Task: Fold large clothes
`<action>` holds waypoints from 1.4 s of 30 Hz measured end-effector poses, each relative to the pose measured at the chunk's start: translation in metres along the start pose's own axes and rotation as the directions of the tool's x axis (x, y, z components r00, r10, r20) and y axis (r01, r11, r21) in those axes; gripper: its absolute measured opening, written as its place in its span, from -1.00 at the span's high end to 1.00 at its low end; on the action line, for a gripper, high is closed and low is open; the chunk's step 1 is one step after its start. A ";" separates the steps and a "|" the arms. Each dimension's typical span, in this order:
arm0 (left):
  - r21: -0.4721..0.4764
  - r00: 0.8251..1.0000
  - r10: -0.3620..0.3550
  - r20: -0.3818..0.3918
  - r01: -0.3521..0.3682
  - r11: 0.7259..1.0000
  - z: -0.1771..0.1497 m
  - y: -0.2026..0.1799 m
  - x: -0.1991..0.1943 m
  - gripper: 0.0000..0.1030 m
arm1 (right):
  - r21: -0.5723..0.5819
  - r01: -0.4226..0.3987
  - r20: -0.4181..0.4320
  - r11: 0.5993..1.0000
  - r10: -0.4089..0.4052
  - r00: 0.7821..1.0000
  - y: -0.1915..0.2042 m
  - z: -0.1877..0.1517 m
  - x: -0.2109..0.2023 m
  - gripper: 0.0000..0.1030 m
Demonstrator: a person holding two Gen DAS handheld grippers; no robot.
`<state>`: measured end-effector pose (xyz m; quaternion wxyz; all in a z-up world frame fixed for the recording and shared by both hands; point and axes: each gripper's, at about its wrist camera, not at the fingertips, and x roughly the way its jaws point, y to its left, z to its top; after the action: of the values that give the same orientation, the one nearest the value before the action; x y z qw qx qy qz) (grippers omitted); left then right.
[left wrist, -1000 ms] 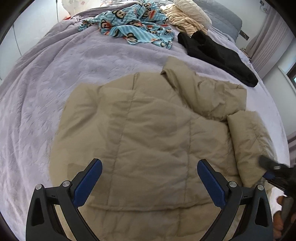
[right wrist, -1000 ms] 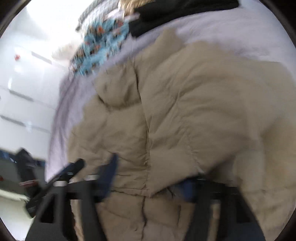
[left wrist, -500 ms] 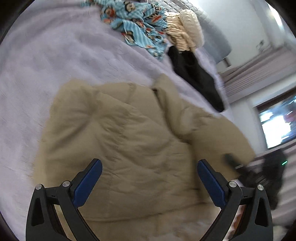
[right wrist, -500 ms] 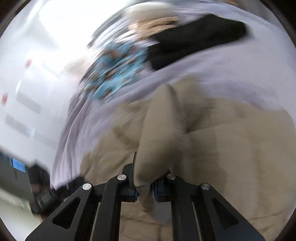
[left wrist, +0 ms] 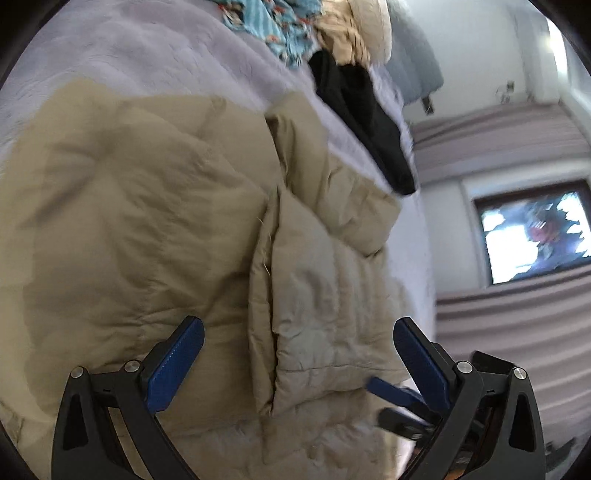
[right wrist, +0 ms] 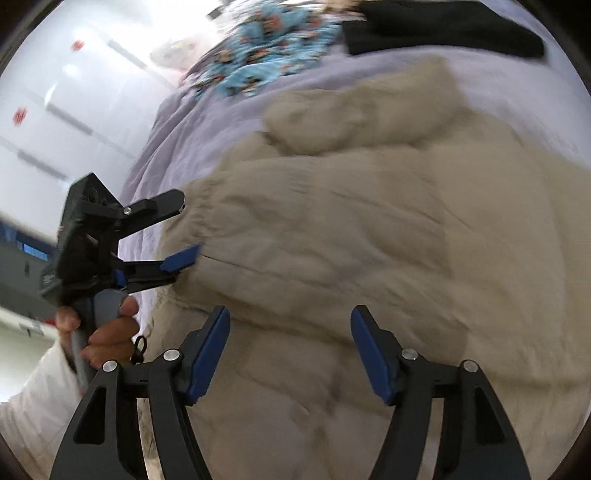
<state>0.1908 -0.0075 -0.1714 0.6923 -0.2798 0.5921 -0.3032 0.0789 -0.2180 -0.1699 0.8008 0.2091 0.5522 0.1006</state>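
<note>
Your jacket (left wrist: 140, 229) lies on the bed (left wrist: 122, 48), spread over the near part of it, with one sleeve (left wrist: 325, 306) folded back on top toward the bed's right edge. Behind the jacket, toward the far end of the bed, sit a dark garment (left wrist: 362, 122), a patterned cloth (left wrist: 280, 26) to its left, and what may be a striped top (left wrist: 347, 40) between them. Your left hand-held gripper (left wrist: 295, 362) hangs over the sleeve, your right hand-held gripper (right wrist: 291, 350) over the jacket's near part.
</note>
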 end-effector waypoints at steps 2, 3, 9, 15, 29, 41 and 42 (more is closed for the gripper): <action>0.046 0.999 0.037 -0.029 -0.035 0.998 0.000 -0.015 0.018 -0.60 | 0.057 0.007 0.002 0.998 -0.007 1.000 -0.024 -0.007 -0.007 -0.26; 0.058 0.998 0.038 -0.053 -0.035 0.998 -0.001 -0.021 0.025 0.07 | 0.082 0.009 0.002 0.997 -0.009 1.000 -0.035 -0.011 -0.011 -0.12; 0.175 0.999 -0.012 -0.033 0.017 0.984 -0.004 -0.082 0.022 0.82 | 0.095 0.076 0.004 0.993 -0.077 0.997 -0.058 -0.026 -0.017 0.53; 0.220 0.985 -0.119 0.124 0.089 0.972 0.009 -0.109 -0.047 0.82 | 0.015 0.315 0.128 0.949 -0.314 0.941 -0.073 -0.016 -0.036 0.53; 0.097 0.985 0.172 -0.015 -0.169 0.981 -0.021 -0.010 0.030 0.80 | 0.161 0.446 0.143 0.880 -0.468 0.872 -0.178 -0.022 -0.054 1.00; 0.144 0.895 0.410 0.177 -0.436 0.888 -0.010 -0.017 -0.062 0.48 | 0.118 0.396 0.054 0.910 -0.404 0.913 -0.141 -0.037 -0.073 0.38; 0.148 0.898 0.400 0.183 -0.428 0.892 -0.008 -0.016 -0.066 0.48 | 0.061 0.392 0.054 0.918 -0.395 0.917 -0.123 -0.049 -0.080 0.22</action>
<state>0.1743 0.0314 -0.1182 0.8058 -0.1031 0.5545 -0.1805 -0.0044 -0.3485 -0.1721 0.8169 0.1166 0.5587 -0.0830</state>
